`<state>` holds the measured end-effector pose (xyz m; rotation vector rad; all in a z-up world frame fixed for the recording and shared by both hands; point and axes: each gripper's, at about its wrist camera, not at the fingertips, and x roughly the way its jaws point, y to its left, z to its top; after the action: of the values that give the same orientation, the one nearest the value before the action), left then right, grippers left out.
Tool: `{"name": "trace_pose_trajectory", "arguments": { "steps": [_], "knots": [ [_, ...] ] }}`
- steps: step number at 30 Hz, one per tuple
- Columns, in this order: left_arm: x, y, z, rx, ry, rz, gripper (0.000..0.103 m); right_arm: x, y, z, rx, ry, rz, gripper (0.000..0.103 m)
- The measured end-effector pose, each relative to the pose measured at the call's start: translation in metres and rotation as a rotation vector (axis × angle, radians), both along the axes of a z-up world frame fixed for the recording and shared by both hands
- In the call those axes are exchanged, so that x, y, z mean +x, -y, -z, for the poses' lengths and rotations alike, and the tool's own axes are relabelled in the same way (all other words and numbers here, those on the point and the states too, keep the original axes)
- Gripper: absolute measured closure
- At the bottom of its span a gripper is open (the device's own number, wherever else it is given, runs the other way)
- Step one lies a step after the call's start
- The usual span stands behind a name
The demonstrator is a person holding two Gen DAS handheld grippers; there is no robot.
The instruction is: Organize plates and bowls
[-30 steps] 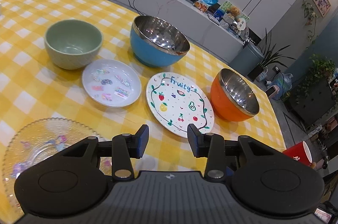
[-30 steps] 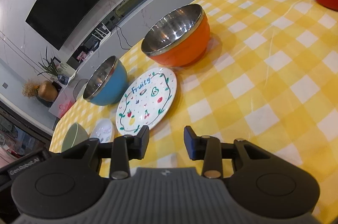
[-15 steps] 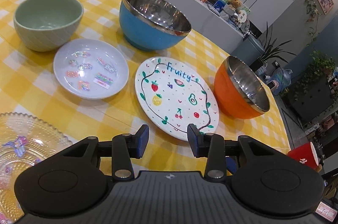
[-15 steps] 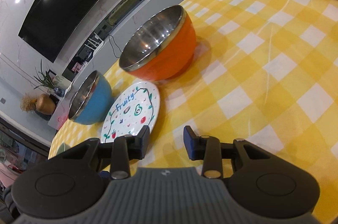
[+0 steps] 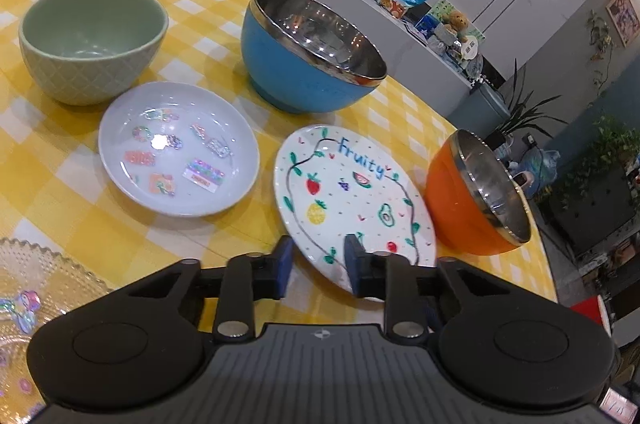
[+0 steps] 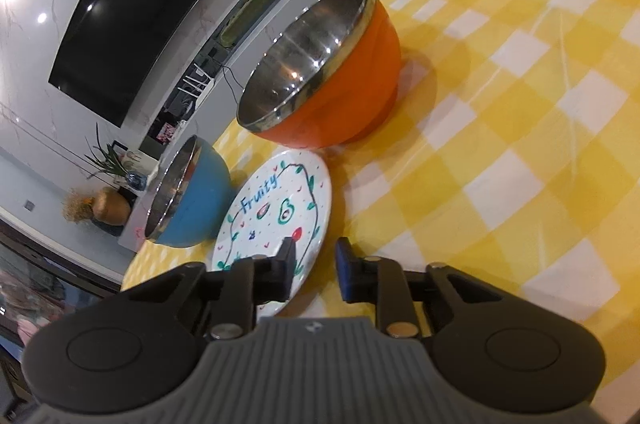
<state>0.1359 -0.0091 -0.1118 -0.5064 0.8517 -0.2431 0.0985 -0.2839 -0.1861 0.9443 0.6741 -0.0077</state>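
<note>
Closing on the Fruity plate [image 5: 352, 191]'s rim, both half-open jaws; bowls empty.

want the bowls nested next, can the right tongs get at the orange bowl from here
Probably yes: the orange bowl stands just beyond the right tongs, with only the fruity plate lying flat to the side. The jaws are closing with nothing between them and would need reopening.

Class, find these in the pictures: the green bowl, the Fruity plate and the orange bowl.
green bowl [image 5: 88, 23]: left wrist view, inside bottom.
Fruity plate [image 5: 344, 199]: left wrist view, painted centre.
orange bowl [image 6: 360, 91]: right wrist view, orange outer wall.
</note>
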Motion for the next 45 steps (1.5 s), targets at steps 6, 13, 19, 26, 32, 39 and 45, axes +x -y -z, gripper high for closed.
{"name": "trace_pose_trajectory", "arguments": {
  "steps": [6, 13, 19, 26, 32, 39, 45],
  "knots": [
    [0.002, -0.005, 0.000, -0.003, -0.016, -0.002, 0.089, -0.002, -0.004, 0.001, 0.016, -0.003, -0.005, 0.097],
    [-0.016, 0.001, -0.011, -0.001, -0.020, 0.073, 0.103, -0.014, -0.002, -0.008, 0.043, -0.057, -0.006, 0.100],
    [-0.039, 0.003, -0.025, 0.015, -0.014, 0.102, 0.103, -0.040, -0.002, -0.024, -0.010, -0.087, 0.005, 0.103],
    [-0.053, -0.005, -0.049, 0.069, 0.048, 0.057, 0.096, -0.063, 0.001, -0.041, -0.042, -0.062, -0.010, 0.102],
    [-0.049, -0.015, -0.052, 0.072, 0.047, 0.012, 0.086, -0.066, -0.001, -0.045, -0.066, -0.043, -0.021, 0.091],
    [-0.035, -0.018, -0.041, 0.078, 0.041, 0.004, 0.065, -0.057, 0.001, -0.041, -0.085, -0.027, -0.019, 0.076],
    [-0.018, -0.016, -0.026, 0.054, 0.019, 0.002, 0.063, -0.043, 0.005, -0.028, -0.064, -0.017, -0.012, 0.075]
  ]
}}
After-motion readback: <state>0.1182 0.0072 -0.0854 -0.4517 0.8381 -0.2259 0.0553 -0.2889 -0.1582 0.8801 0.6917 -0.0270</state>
